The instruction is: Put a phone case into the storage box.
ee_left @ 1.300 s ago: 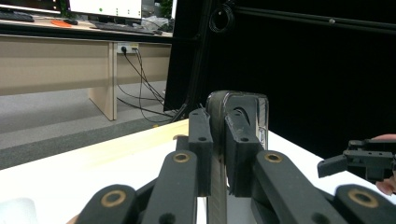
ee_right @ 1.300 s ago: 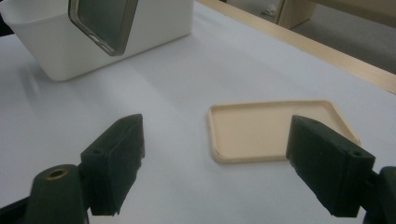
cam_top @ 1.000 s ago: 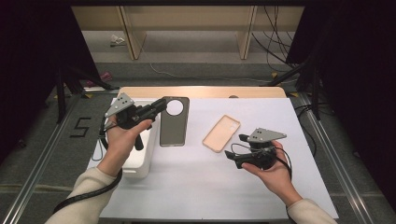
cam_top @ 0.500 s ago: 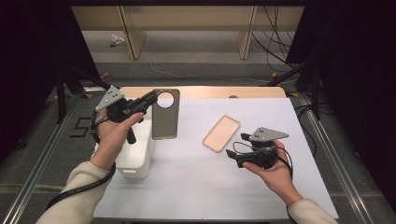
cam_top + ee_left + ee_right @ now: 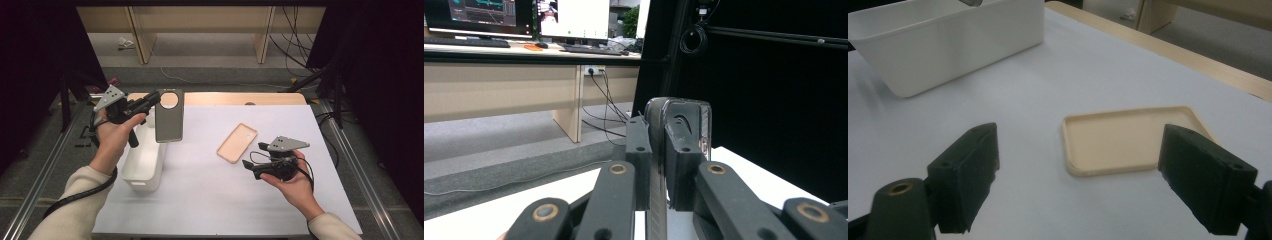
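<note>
Near the tabletop's (image 5: 210, 200) left edge, my left tongs (image 5: 152, 99) were clamped on the dark phone case (image 5: 169, 117), held upright above the white bin (image 5: 145, 165). I judged the step to be carrying it; next I would lower it inside the rim. My right tongs (image 5: 252, 155) stood apart beside the beige case (image 5: 237, 142), open tabletop around them.
</note>
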